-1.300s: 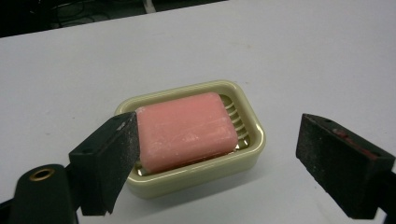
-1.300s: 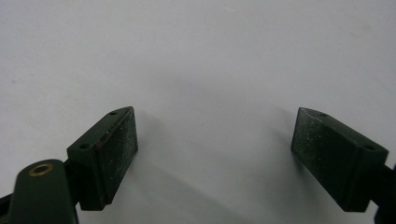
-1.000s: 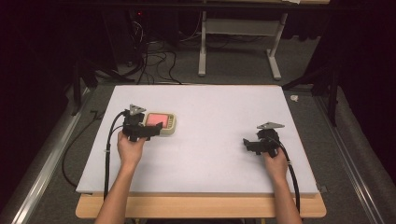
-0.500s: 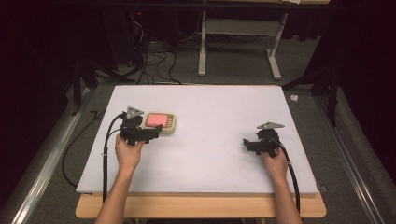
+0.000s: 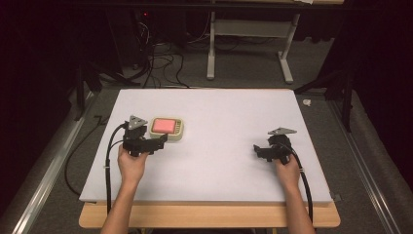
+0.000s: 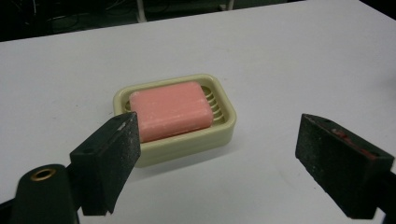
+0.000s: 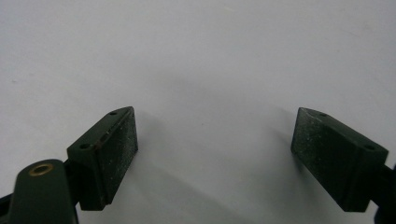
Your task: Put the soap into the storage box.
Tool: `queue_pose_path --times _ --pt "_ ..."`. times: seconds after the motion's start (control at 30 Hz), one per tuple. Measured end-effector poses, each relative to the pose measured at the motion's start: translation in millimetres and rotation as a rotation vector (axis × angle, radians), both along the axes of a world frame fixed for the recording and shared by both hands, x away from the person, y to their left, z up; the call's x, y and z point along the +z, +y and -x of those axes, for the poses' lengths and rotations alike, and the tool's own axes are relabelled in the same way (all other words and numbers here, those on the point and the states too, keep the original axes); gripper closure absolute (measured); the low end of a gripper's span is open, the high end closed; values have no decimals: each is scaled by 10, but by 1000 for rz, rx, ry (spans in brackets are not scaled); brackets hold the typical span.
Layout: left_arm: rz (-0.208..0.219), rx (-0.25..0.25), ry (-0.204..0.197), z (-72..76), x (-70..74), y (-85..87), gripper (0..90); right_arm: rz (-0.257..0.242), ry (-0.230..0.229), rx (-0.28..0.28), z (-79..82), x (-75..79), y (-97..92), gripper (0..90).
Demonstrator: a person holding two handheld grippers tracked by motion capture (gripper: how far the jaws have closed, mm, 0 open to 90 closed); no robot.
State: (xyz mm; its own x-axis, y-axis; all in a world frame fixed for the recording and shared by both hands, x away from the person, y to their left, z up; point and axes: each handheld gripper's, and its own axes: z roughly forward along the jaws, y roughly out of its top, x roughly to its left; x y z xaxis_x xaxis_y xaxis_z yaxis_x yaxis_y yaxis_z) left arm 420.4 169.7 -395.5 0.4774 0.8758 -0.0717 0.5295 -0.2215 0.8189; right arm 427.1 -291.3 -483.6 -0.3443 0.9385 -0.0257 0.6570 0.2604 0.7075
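Note:
A pink bar of soap lies in a cream soap dish on the white table. From above, the soap dish with its soap sits at the table's left middle. My left gripper is open just in front of the dish, on the person's side. In the left gripper view its jaws stand wide apart, with the dish a short way beyond them and nothing between. My right gripper rests low over bare table at the right. It is open and holds nothing.
The white table top lies on a wooden board. Black cables trail from both grippers off the near edge. Behind the table are a grey table frame, floor cables and dark surroundings.
My left gripper has drawn back a little toward the person, away from the soap dish. The dish, soap and right gripper have not moved.

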Motion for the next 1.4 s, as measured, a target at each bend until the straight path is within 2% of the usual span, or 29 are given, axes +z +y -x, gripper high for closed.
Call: queue_pose_path --times 0.37,0.77,1.03,1.4 --pt "34 1 -6 108 -14 48 147 1 -1 1 0 0 1 153" --pt "41 -2 -13 197 -28 70 148 1 -1 1 0 0 1 153" --pt "38 -33 -30 269 -44 63 148 1 0 1 0 0 0 153" --pt "38 -47 -18 333 -93 49 148 2 -1 1 1 0 2 153"
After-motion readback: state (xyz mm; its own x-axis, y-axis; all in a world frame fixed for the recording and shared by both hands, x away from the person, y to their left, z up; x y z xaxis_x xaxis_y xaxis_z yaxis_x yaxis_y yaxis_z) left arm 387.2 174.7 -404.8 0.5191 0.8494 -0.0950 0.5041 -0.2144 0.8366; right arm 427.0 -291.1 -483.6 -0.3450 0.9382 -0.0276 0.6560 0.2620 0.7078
